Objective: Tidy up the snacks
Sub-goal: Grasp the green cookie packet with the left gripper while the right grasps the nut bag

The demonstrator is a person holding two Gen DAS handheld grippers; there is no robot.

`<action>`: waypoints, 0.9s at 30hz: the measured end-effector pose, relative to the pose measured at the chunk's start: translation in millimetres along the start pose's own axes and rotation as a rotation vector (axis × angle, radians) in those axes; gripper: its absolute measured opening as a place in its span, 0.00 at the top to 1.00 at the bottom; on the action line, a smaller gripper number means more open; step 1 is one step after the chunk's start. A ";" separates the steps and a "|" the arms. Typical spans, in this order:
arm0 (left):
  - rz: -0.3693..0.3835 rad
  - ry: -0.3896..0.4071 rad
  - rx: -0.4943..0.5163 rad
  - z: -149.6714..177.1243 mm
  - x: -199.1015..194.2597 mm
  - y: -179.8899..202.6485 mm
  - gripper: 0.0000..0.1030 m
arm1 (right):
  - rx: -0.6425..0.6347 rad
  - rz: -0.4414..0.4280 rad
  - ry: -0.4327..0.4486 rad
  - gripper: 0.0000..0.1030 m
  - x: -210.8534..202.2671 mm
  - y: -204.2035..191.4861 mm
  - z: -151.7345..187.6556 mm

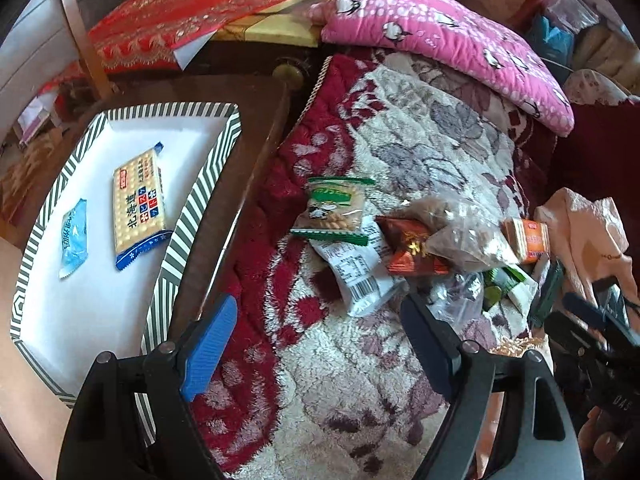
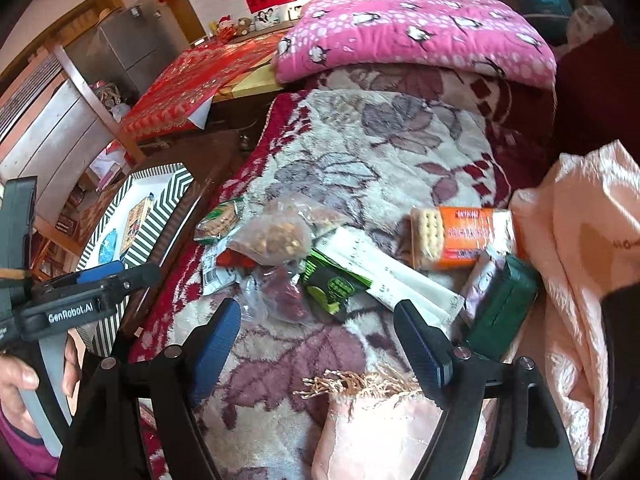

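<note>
Both the left hand-held gripper (image 1: 320, 332) and right hand-held gripper (image 2: 318, 328) are wide apart, holding nothing, above snack packs (image 2: 464, 236) on the blanket (image 2: 360, 152).

1. I see the striped tray (image 1: 208, 184) cut off at the left wrist view's lower left.
2. The orange cracker pack (image 1: 527, 240) is partly hidden behind the clear nut bag (image 1: 464, 236).
3. I cannot read the blurred print on the green packet (image 2: 334, 286).

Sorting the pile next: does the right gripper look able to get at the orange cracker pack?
Probably yes. The right gripper is open and empty, and the orange cracker pack lies on top of the pile, uncovered, ahead and to the right of it.
</note>
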State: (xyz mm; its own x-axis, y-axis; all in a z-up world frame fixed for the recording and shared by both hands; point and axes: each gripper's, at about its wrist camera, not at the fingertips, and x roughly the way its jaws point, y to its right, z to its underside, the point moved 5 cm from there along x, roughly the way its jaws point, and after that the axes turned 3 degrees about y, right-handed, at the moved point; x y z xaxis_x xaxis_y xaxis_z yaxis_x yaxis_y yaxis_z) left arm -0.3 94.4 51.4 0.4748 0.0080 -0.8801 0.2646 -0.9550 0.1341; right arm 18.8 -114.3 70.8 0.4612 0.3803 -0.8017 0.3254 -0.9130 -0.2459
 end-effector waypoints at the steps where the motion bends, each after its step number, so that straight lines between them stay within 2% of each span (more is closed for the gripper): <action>1: -0.001 -0.001 -0.009 -2.3 1.6 -2.4 0.19 | 0.004 -0.002 -0.003 0.20 0.8 1.1 1.3; 4: -0.012 -0.014 -0.017 -11.0 8.9 -6.4 0.19 | 0.009 -0.008 -0.010 0.19 4.7 3.3 3.4; 16: 0.031 -0.101 -0.034 -43.6 51.8 -6.3 0.19 | 0.036 -0.009 -0.032 0.19 12.7 16.2 7.2; 20: 0.051 -0.139 -0.050 -52.6 68.7 -4.5 0.19 | 0.037 -0.008 -0.044 0.19 16.7 15.3 4.5; 27: 0.064 -0.167 -0.021 -61.9 85.3 6.9 0.19 | 0.024 -0.011 -0.054 0.18 25.2 7.7 -9.1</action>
State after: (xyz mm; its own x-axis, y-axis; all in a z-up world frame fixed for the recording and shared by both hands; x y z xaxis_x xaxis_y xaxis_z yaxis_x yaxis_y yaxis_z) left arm 94.0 106.9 5.4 0.3459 -0.1033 -0.9326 0.2564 -0.9457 0.1999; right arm 40.4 -110.4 53.7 0.4124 0.3827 -0.8267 0.3098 -0.9123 -0.2678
